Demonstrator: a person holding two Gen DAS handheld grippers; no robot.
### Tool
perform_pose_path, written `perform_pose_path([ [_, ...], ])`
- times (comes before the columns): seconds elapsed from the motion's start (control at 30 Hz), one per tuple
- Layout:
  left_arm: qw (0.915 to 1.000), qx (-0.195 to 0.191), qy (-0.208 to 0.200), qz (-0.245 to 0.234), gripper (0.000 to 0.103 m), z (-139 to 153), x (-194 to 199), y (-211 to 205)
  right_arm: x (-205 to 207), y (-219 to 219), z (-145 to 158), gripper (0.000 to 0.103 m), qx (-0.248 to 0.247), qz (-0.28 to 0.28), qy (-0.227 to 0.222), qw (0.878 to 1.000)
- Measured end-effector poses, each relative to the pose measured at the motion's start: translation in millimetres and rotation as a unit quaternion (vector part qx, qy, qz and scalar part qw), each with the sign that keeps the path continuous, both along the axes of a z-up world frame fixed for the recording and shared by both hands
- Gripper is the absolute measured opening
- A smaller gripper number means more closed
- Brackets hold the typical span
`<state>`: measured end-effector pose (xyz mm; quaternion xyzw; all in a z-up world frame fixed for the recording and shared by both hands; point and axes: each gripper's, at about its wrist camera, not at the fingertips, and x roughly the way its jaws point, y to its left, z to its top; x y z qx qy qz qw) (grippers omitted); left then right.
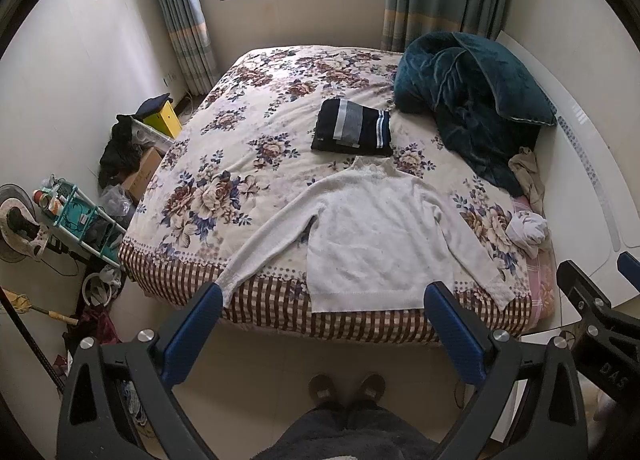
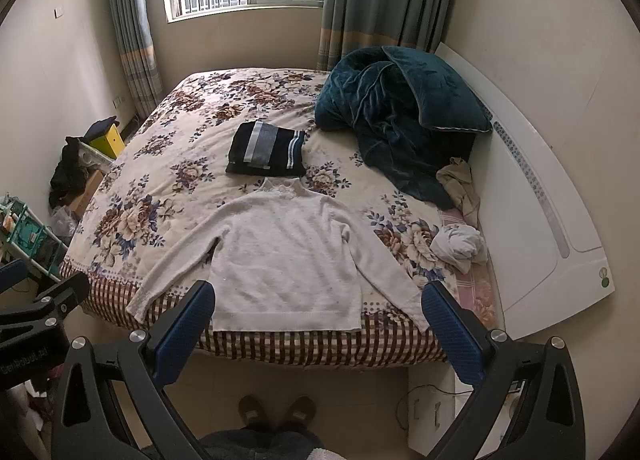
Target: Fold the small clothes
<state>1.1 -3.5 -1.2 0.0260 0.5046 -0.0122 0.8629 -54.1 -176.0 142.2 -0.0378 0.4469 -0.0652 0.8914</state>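
white sweater (image 1: pixel 384 236) flat on bed (image 1: pixel 240 163), collar toward window, hem nearest

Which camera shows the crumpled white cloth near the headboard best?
The right wrist view: the crumpled white cloth sits clear of the gripper fingers and less distorted. The left wrist view shows it smaller, nearer the warped edge.
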Motion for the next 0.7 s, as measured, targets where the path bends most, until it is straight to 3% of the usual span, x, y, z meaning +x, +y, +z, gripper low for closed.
perform_pose_path([
  [0.7,1.0000,-0.003,-0.006,0.000,0.103,7.2,-0.7,-1.5,-2.2,0.7,4.6,0.103,-0.001,0.001,-0.003,1.000],
])
